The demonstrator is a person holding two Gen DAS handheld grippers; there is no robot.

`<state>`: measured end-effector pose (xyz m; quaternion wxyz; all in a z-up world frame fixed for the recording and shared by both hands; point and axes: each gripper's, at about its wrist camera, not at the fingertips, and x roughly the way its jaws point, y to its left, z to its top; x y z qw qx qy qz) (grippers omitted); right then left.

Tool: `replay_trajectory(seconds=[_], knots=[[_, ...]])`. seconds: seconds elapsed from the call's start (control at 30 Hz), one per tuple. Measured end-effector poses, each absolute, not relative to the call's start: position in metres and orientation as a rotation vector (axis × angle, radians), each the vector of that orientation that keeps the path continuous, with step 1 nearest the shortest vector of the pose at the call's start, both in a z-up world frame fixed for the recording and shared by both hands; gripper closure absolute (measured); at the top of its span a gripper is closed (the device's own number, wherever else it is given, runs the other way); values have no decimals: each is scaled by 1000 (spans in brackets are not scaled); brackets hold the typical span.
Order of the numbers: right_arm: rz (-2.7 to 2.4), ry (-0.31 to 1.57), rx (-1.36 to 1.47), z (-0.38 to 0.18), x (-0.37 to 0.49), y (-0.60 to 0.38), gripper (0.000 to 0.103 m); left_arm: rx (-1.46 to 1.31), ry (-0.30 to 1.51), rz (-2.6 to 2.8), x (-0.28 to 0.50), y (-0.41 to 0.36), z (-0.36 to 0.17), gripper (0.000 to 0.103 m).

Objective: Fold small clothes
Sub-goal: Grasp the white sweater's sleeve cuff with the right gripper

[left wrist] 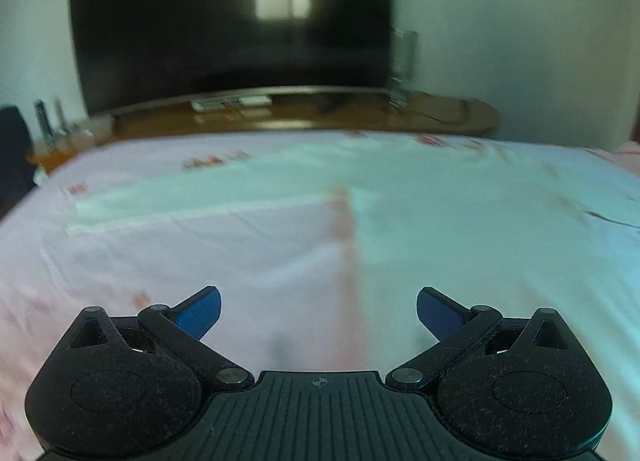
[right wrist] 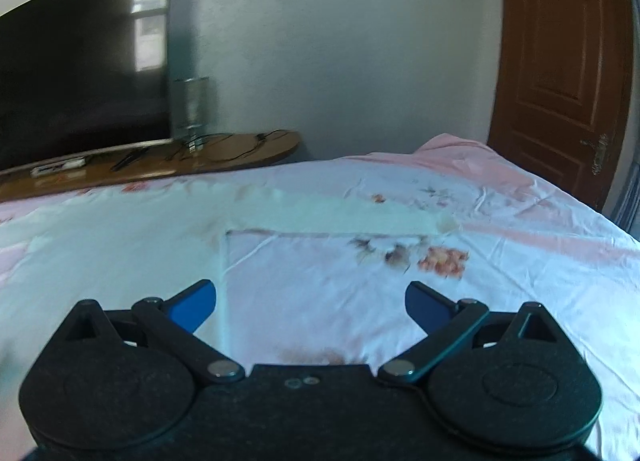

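A pale mint-white garment [left wrist: 460, 229] lies spread flat on the bed, with one long sleeve [left wrist: 192, 197] stretched to the left. In the right wrist view the garment [right wrist: 112, 245] fills the left side and its other sleeve [right wrist: 340, 217] stretches to the right. My left gripper [left wrist: 319, 311] is open and empty, just above the garment's left edge. My right gripper [right wrist: 311, 303] is open and empty, just above the garment's right edge and the sheet.
The bed has a white and pink floral sheet [right wrist: 500, 261]. Behind it a large dark TV [left wrist: 232, 21] stands on a wooden table [left wrist: 360, 113] with cables and small items. A brown door [right wrist: 560, 73] is at the right.
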<state>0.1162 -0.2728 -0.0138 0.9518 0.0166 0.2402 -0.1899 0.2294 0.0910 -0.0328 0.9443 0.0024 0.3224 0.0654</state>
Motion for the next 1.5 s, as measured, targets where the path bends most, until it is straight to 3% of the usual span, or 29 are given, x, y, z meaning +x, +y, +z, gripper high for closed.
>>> replay_trajectory(seconds=[0.13, 0.2, 0.23, 0.3, 0.37, 0.4, 0.43, 0.47, 0.53, 0.67, 0.8, 0.9, 0.97, 1.0, 1.1, 1.27, 1.5], knots=[[-422, 470, 139, -18, 156, -325, 10, 9, 706, 235, 274, 122, -45, 0], [-447, 481, 190, -24, 177, -353, 58, -4, 704, 263, 291, 132, -51, 0], [-455, 495, 223, -29, 187, -367, 73, -10, 706, 270, 298, 137, -54, 0], [-475, 473, 303, -38, 203, -397, 64, -29, 701, 288, 312, 145, -61, 0], [-514, 461, 391, -48, 216, -425, 37, -40, 692, 306, 321, 152, -70, 0], [-526, 447, 438, -53, 219, -438, 34, -46, 699, 316, 327, 156, -76, 0], [-542, 440, 489, -59, 223, -453, 35, -52, 711, 326, 330, 161, -81, 0], [-557, 438, 554, -68, 228, -470, 44, -61, 728, 338, 336, 164, -88, 0], [-562, 424, 709, -86, 234, -503, 51, -99, 754, 340, 342, 172, -100, 0], [-573, 398, 908, -119, 242, -541, 57, -145, 742, 330, 346, 177, -114, 0], [-550, 364, 935, -129, 249, -548, 62, -180, 722, 340, 352, 182, -117, 0], [-560, 366, 935, -134, 258, -557, 80, -191, 730, 363, 357, 182, -116, 0], [-572, 370, 957, -138, 261, -566, 99, -158, 751, 371, 362, 180, -117, 0], [-572, 371, 968, -140, 262, -571, 101, -133, 761, 375, 365, 177, -118, 0], [-577, 397, 926, -136, 269, -573, 101, -119, 770, 352, 367, 178, -118, 0], [-572, 328, 1039, -134, 257, -569, 73, -106, 740, 290, 358, 182, -120, 0], [-564, 263, 1067, -143, 247, -570, 76, -98, 731, 285, 358, 182, -120, 0]])
